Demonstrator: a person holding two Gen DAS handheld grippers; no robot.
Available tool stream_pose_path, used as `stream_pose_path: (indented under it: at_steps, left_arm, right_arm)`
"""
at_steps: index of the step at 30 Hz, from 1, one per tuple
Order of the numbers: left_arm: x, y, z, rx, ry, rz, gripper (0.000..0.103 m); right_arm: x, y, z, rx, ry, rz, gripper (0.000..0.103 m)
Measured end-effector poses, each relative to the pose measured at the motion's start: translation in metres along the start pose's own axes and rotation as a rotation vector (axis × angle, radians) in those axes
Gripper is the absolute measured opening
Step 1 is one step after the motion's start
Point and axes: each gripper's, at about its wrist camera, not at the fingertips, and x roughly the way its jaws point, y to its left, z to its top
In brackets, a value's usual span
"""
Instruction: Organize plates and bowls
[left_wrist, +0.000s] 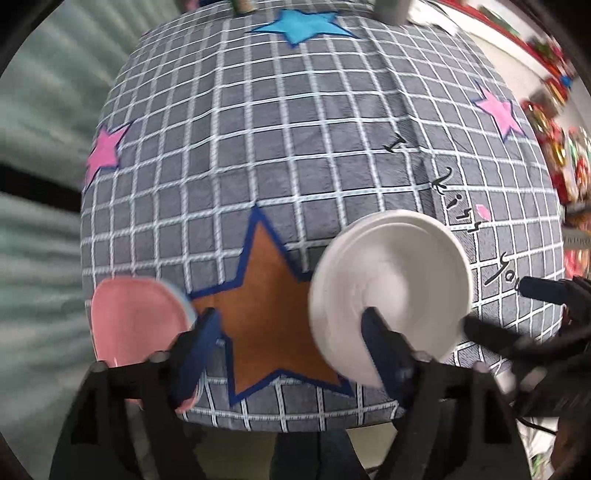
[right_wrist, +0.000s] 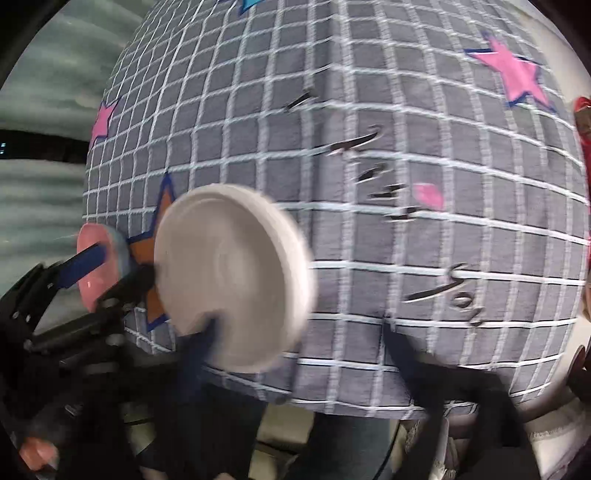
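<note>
A white bowl sits on the checked tablecloth near the front edge; it also shows in the right wrist view. A pink plate lies on a light blue one at the front left corner, and shows in the right wrist view. My left gripper is open over the brown star, its right finger in front of the bowl and its left finger by the pink plate. My right gripper is open, its left finger at the bowl's near rim. Both views are motion-blurred.
The grey checked tablecloth with stars and black script covers the table. A grey cup and another object stand at the far edge. Colourful red clutter lies to the right. A pale green curtain hangs at the left.
</note>
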Motion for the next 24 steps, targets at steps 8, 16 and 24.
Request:
stream_pose_path:
  at_steps: [8, 16, 24]
  left_arm:
    - [-0.011, -0.001, -0.022, 0.009, 0.038, 0.027, 0.082]
    - [-0.016, -0.001, -0.018, 0.07, 0.035, -0.001, 0.082]
    - [-0.007, 0.02, -0.008, 0.155, 0.008, -0.027, 0.082]
  right_arm:
    - [-0.028, -0.046, -0.02, 0.08, 0.02, 0.007, 0.103]
    - [-0.016, -0.032, -0.025, 0.124, 0.029, -0.005, 0.103]
    - [-0.013, -0.005, -0.021, 0.145, -0.04, -0.046, 0.103]
